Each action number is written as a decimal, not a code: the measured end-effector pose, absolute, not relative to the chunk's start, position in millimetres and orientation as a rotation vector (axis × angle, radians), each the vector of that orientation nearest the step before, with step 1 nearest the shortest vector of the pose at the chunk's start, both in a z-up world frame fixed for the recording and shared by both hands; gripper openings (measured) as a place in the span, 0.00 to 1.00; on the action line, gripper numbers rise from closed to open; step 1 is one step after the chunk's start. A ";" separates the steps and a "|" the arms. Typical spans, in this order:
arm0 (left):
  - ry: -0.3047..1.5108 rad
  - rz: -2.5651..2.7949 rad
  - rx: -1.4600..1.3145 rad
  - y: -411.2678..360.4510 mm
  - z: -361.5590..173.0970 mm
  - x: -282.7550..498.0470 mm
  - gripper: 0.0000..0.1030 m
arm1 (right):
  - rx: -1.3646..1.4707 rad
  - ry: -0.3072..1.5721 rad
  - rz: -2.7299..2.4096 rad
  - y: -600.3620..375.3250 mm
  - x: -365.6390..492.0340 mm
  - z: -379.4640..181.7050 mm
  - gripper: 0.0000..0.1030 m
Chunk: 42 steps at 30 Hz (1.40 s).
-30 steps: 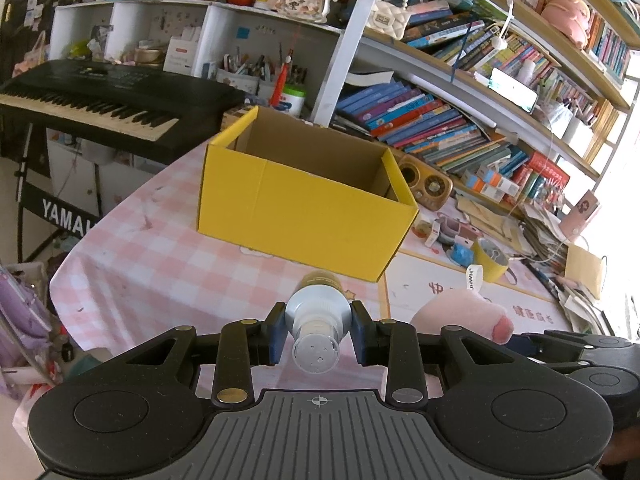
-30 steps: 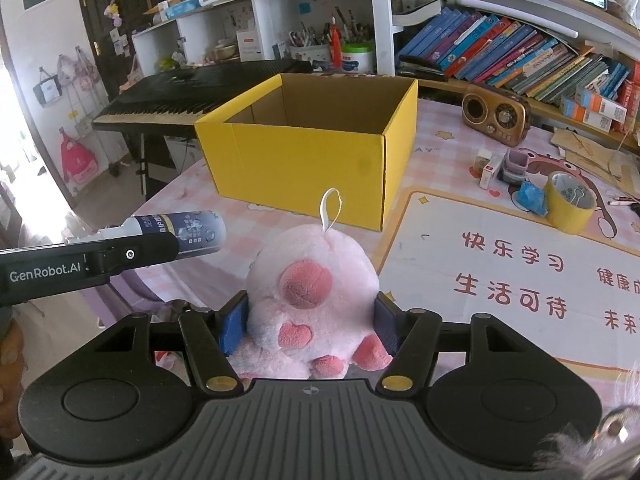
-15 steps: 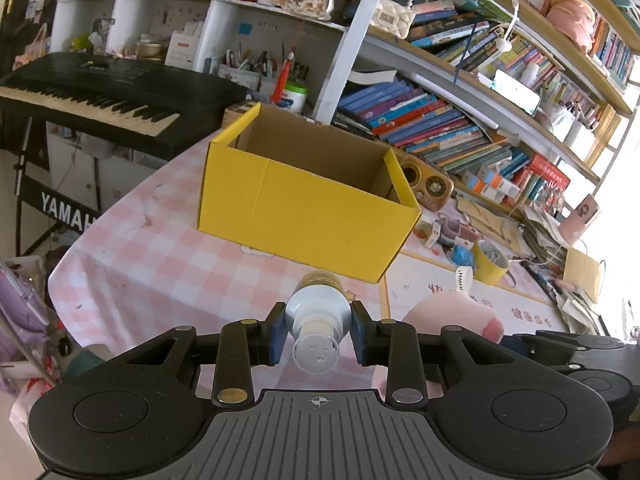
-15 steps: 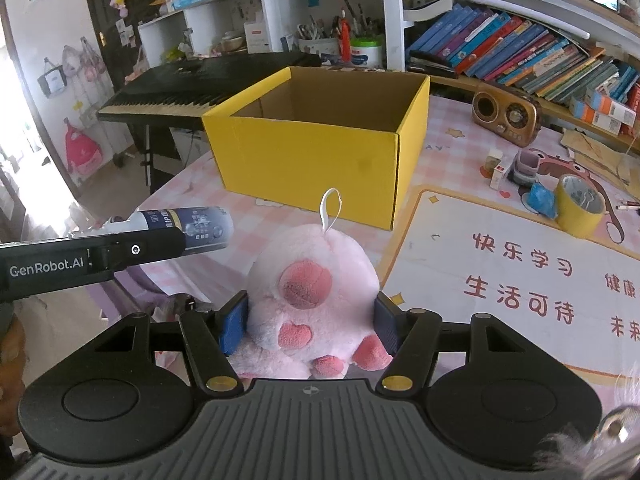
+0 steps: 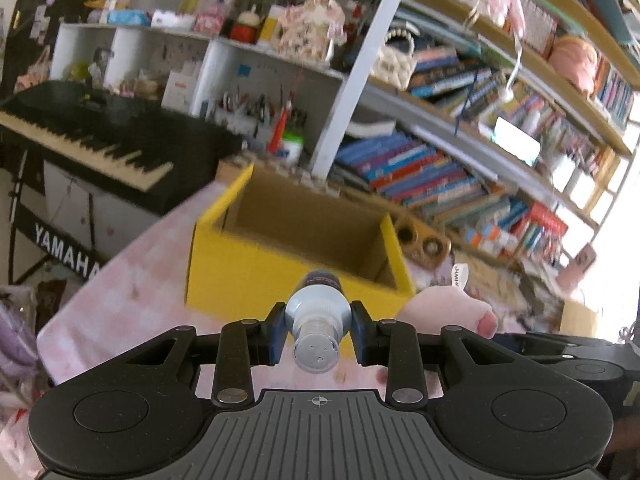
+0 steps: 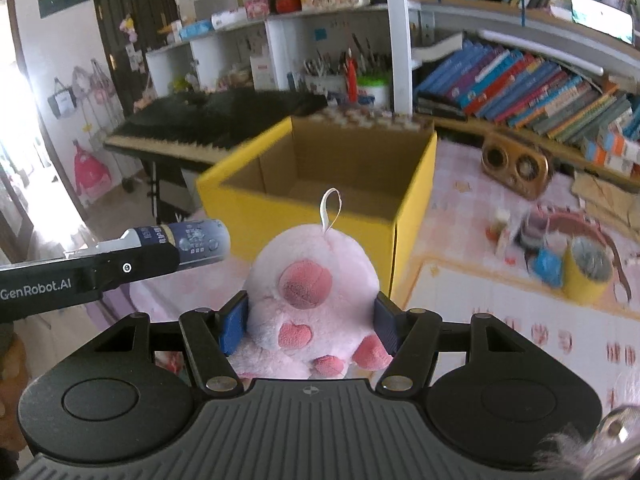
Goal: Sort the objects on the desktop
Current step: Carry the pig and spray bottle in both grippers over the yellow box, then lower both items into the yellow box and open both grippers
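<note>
Bottle (image 5: 317, 320) and plush (image 6: 312, 292) were each held in a gripper, both short of the yellow box (image 6: 320, 200), on its near side. The bottle was clamped between the blue pads of the left gripper (image 5: 318, 330), jaws drawn in narrow, its pale cap end turned back toward the camera and its dark labelled body pointing at the box. In the right wrist view the same bottle (image 6: 196, 242) was seen jutting from the left gripper's fingers (image 6: 120, 270), just left of the box's near corner. The plush, pink with darker pink patches and a white loop on top, was pinched at its sides by the right gripper (image 6: 310, 320), jaws about half spread. The box stood open-topped on a pink checked cloth (image 5: 132, 280), its brown inside bare as far as could be seen. Right of the box, a brown radio (image 6: 514, 168) and a yellow tape roll (image 6: 586, 272) were set on the table. Behind the box a black keyboard (image 5: 92, 136) and bookshelves (image 5: 460, 160) were seen.
</note>
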<state>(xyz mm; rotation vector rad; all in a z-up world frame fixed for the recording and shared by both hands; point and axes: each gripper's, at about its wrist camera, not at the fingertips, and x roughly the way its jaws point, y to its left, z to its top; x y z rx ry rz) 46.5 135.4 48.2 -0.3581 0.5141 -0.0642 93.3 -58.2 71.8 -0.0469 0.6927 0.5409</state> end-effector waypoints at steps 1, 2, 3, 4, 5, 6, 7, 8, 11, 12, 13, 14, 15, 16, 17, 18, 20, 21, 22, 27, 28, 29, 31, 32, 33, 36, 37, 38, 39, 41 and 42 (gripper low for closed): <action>0.496 -0.067 -0.350 135.4 53.4 54.0 0.30 | -0.042 0.682 0.548 -57.7 100.0 77.1 0.60; 0.479 -0.067 -0.341 135.4 57.9 60.7 0.30 | -0.038 0.668 0.556 -57.3 106.3 82.4 0.60; 0.466 -0.066 -0.337 135.3 61.2 66.6 0.30 | -0.036 0.652 0.563 -56.8 112.8 88.3 0.60; 0.447 -0.063 -0.336 134.7 65.8 75.0 0.30 | -0.037 0.638 0.569 -56.2 119.2 92.9 0.60; 0.431 -0.059 -0.339 134.8 69.6 82.7 0.30 | -0.039 0.625 0.577 -55.0 126.5 97.8 0.60; 0.419 -0.056 -0.344 135.2 72.3 89.0 0.30 | -0.043 0.613 0.586 -53.6 134.8 102.8 0.60; 0.405 -0.049 -0.351 136.1 75.2 98.6 0.30 | -0.048 0.602 0.597 -51.9 142.9 107.0 0.60; 0.397 -0.044 -0.352 136.5 77.0 105.9 0.30 | -0.056 0.591 0.609 -49.7 151.4 110.6 0.60; 0.377 -0.018 -0.328 135.2 80.3 130.8 0.30 | -0.092 0.560 0.632 -43.3 179.3 117.2 0.60; 0.376 -0.010 -0.324 135.6 80.0 139.0 0.30 | -0.100 0.554 0.638 -41.8 188.9 117.3 0.60; 0.376 0.000 -0.319 135.0 80.2 147.0 0.30 | -0.106 0.551 0.644 -40.5 197.4 116.6 0.60; 0.378 0.006 -0.314 134.7 79.8 154.7 0.30 | -0.115 0.550 0.648 -39.1 206.5 115.3 0.60; 0.383 0.012 -0.309 134.8 79.0 163.6 0.30 | -0.126 0.551 0.653 -37.6 215.7 112.9 0.60; 0.390 0.023 -0.304 135.0 77.5 172.9 0.30 | -0.136 0.552 0.659 -35.5 224.4 110.7 0.60; 0.398 0.029 -0.298 134.5 76.1 181.2 0.30 | -0.147 0.555 0.664 -33.7 234.5 107.5 0.60; 0.411 0.033 -0.294 134.4 73.6 190.9 0.30 | -0.158 0.562 0.668 -31.5 245.8 103.8 0.60; 0.443 0.040 -0.283 133.6 67.5 208.8 0.30 | -0.175 0.583 0.682 -27.9 266.4 96.0 0.60; 0.464 0.040 -0.277 133.1 63.4 218.6 0.30 | -0.191 0.596 0.690 -25.1 276.6 91.3 0.60; 0.486 0.041 -0.274 132.5 58.6 227.0 0.30 | -0.211 0.608 0.698 -21.5 286.2 86.9 0.60; 0.625 0.047 -0.237 126.6 30.1 268.3 0.30 | -0.367 0.685 0.757 1.1 327.1 57.6 0.60; 0.647 0.054 -0.229 125.6 25.4 274.4 0.30 | -0.404 0.703 0.769 5.0 332.7 52.0 0.60; 0.671 0.059 -0.224 125.2 20.1 279.8 0.30 | -0.442 0.719 0.781 9.2 337.9 46.6 0.60; 0.710 0.071 -0.215 124.5 11.1 288.3 0.30 | -0.502 0.747 0.804 16.1 346.7 37.2 0.60; 0.730 0.075 -0.213 124.2 7.4 292.2 0.30 | -0.528 0.761 0.816 19.1 350.4 33.2 0.60; 0.748 0.075 -0.213 124.0 3.9 295.9 0.30 | -0.556 0.774 0.827 21.9 353.4 29.2 0.60; 0.781 0.082 -0.207 122.7 -2.0 302.1 0.30 | -0.625 0.805 0.851 28.5 360.7 19.3 0.60; 0.792 0.083 -0.206 122.9 -3.2 304.4 0.30 | -0.643 0.814 0.855 29.8 362.8 16.6 0.60; 0.800 0.086 -0.208 123.1 -4.3 306.0 0.30 | -0.661 0.822 0.859 31.0 365.2 14.3 0.60; 0.809 0.088 -0.212 123.6 -5.5 307.8 0.30 | -0.679 0.830 0.862 32.3 368.2 11.7 0.60; 0.819 0.083 -0.210 123.8 -6.6 309.7 0.30 | -0.698 0.844 0.864 33.9 371.6 8.6 0.60; 0.822 0.080 -0.201 122.7 -6.6 310.6 0.30 | -0.697 0.850 0.866 34.2 373.4 7.9 0.61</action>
